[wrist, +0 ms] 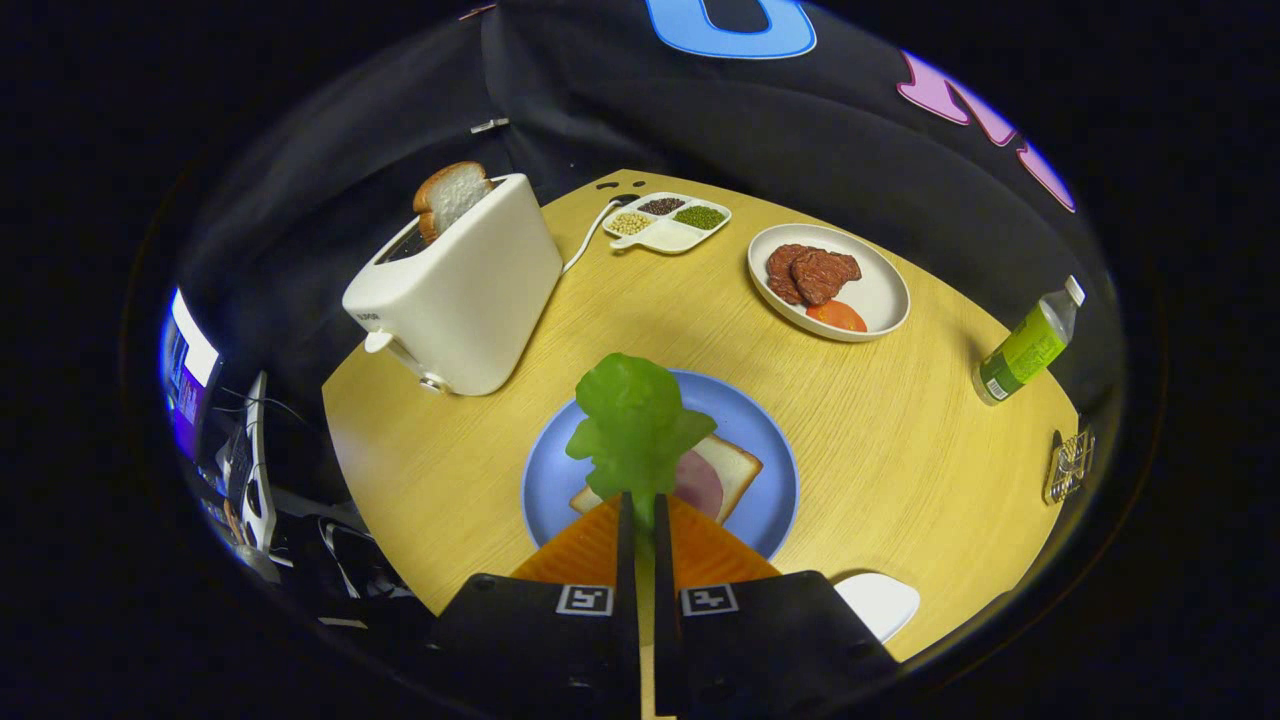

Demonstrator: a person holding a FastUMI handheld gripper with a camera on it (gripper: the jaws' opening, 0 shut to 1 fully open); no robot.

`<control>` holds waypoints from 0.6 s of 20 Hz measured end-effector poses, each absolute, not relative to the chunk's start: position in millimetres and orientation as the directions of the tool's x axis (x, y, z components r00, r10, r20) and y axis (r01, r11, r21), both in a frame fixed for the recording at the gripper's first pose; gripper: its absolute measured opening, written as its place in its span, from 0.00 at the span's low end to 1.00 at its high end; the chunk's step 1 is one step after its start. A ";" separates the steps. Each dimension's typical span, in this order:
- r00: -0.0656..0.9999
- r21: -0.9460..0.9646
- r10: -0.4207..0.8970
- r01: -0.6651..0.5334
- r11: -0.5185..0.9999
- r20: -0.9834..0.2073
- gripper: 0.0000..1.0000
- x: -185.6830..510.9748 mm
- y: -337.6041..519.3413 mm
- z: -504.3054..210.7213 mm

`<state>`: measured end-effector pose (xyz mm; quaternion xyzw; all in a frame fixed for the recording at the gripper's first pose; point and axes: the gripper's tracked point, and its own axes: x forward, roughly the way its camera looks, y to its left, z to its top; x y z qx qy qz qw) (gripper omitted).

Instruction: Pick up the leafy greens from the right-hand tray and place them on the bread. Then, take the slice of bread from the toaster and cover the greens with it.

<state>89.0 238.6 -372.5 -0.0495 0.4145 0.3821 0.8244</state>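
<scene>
My gripper point(643, 505) is shut on the stem of the leafy greens point(635, 425), which stick up ahead of the fingertips. Under them lies a blue plate point(765, 440) with a slice of bread point(735, 465) topped by a pink slice of ham point(700, 485). The greens hang above the left part of that bread and hide some of it. Beyond the plate to the left stands a white toaster point(470, 300) with a second slice of bread point(450, 195) poking out of its slot.
A white plate point(880, 290) with meat slices and a tomato slice sits beyond the blue plate to the right. A divided dish point(668, 222) of beans is at the back. A green-labelled bottle point(1030, 345) stands at the right edge. A white object point(880, 600) lies beside the right finger.
</scene>
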 end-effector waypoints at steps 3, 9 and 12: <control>0.367 0.218 0.569 -0.667 0.712 -0.736 0.20 96.4 239.5 -381.0; 0.369 0.205 0.557 -0.668 0.715 -0.743 0.65 98.1 238.7 -385.3; 0.388 0.203 0.568 -0.668 0.716 -0.726 0.75 96.9 236.6 -374.8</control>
